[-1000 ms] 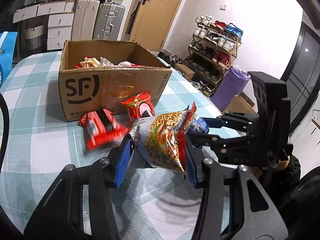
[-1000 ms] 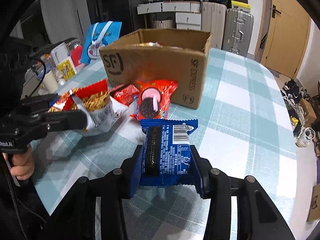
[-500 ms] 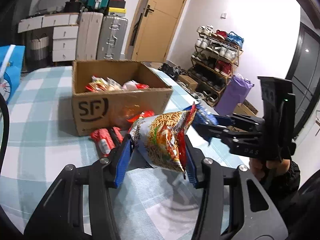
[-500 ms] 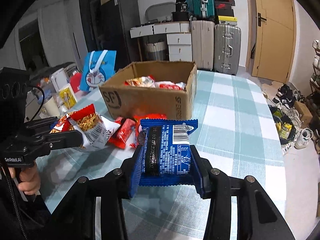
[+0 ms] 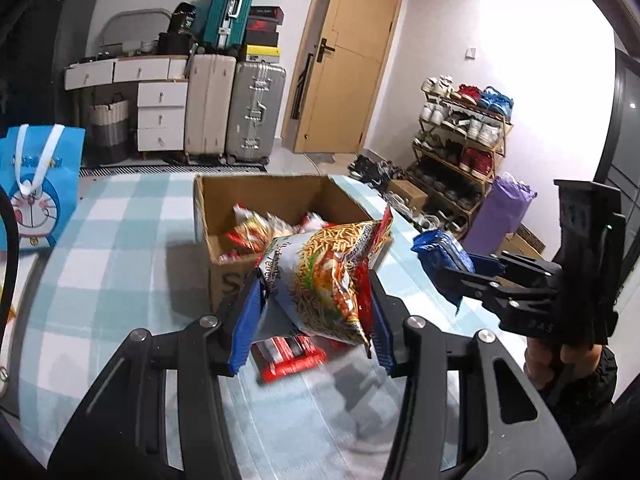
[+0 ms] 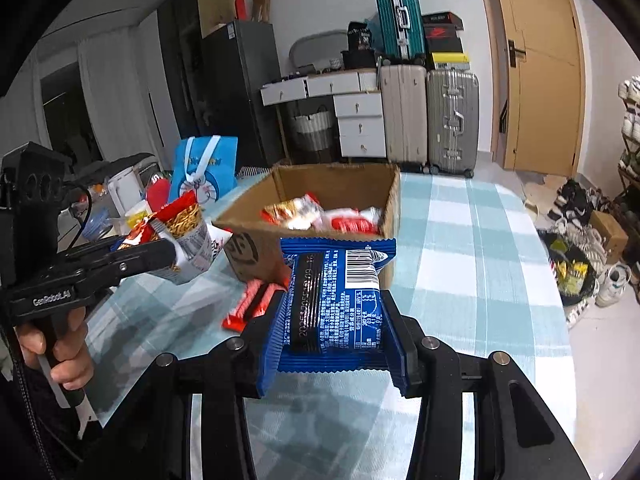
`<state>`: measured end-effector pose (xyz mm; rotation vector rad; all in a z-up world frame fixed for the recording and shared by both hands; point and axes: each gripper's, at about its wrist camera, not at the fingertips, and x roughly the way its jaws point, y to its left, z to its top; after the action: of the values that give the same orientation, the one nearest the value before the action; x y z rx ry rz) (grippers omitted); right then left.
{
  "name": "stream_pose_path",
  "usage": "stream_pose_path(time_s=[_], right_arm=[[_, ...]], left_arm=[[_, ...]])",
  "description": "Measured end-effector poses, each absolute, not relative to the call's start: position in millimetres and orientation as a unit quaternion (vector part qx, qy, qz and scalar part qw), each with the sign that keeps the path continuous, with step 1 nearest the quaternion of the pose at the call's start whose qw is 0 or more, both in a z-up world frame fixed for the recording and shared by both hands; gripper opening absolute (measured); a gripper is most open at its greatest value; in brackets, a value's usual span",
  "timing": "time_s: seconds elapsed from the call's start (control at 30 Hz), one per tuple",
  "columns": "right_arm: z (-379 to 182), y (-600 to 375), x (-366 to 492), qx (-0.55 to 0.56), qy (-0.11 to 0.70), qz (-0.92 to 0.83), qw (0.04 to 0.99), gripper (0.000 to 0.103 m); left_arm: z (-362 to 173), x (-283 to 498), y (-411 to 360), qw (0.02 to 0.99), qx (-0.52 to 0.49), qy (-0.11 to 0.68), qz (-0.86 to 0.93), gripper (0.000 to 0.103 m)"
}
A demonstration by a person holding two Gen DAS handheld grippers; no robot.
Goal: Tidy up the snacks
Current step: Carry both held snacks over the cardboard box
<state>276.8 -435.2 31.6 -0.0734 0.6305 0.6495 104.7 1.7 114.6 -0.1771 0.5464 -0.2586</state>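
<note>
A red and white bag of noodle snacks [image 5: 328,276] is clamped in the left gripper [image 5: 312,320], held in the air above a checked tablecloth [image 5: 112,240]. A blue biscuit packet [image 6: 336,304] is pinched in the right gripper [image 6: 332,344], also lifted. Just beyond both stands an open cardboard box [image 6: 256,240] holding more snack packets. A red packet [image 6: 248,304] lies on the cloth beside the box.

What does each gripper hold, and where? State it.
Left gripper: noodle-snack bag, pinched across its sides. Right gripper: blue biscuit packet, clamped at its side edges.
</note>
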Motion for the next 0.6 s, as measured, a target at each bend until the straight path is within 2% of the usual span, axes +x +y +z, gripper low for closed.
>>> stream_pose_path(time_s=[0.3,0.6], right_arm=[[55,-423,299,-0.011,0.286,0.321,0.903,0.045],[67,-417,326,0.013,0.279,0.319,0.906,0.045]], left_arm=[[140,138,24,0.958,-0.099,0.252,-0.094,0.046],[144,184,36,0.957,-0.108,0.258,-0.071,0.046]])
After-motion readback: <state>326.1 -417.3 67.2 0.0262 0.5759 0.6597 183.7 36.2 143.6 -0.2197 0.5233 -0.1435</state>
